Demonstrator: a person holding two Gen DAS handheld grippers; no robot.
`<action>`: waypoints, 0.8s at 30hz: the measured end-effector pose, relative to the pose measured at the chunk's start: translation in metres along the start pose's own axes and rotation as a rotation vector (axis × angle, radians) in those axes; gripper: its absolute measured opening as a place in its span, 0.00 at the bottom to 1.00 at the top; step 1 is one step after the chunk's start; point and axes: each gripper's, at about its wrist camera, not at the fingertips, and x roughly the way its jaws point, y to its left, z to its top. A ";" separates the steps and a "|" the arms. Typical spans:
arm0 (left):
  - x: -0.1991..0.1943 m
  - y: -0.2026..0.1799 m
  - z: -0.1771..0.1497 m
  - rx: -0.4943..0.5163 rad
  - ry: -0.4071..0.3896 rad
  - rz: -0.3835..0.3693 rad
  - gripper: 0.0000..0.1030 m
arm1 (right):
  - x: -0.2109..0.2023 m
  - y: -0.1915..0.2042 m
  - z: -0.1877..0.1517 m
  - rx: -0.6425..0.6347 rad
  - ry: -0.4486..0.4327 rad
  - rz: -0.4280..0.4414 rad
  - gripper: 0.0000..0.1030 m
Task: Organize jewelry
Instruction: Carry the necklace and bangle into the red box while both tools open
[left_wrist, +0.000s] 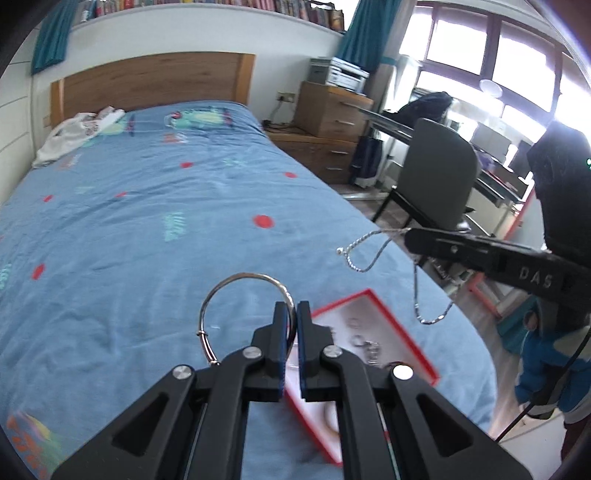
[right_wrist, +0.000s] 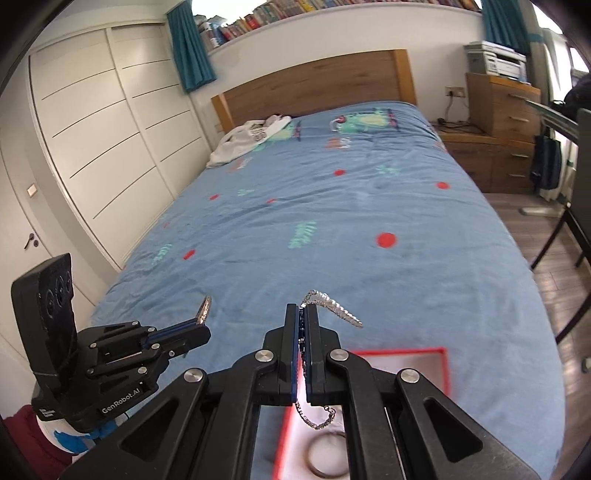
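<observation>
Both grippers matte black plastic w/ angular scissor-type linkages, triangular cut-outs in the arms, round silver pivot screws. Left gripper (left_wrist: 288, 314): fingers (left_wrist: 279, 325) lined w/ blue pads on inner faces. Right gripper (right_wrist: 303, 317): same build, blue pad strip too. White "DAS" lettering on right unit's side, "GenRobot.AI" on left unit's body, plus boxy black camera housing. Thin black cable trails from right unit.
</observation>
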 end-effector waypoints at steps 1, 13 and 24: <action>0.004 -0.006 -0.002 0.003 0.005 -0.006 0.04 | -0.002 -0.007 -0.004 0.005 0.002 -0.005 0.03; 0.077 -0.084 -0.052 0.069 0.162 -0.021 0.04 | 0.004 -0.079 -0.068 0.059 0.091 -0.028 0.03; 0.125 -0.080 -0.094 0.088 0.263 0.090 0.05 | 0.053 -0.110 -0.123 0.085 0.219 -0.014 0.03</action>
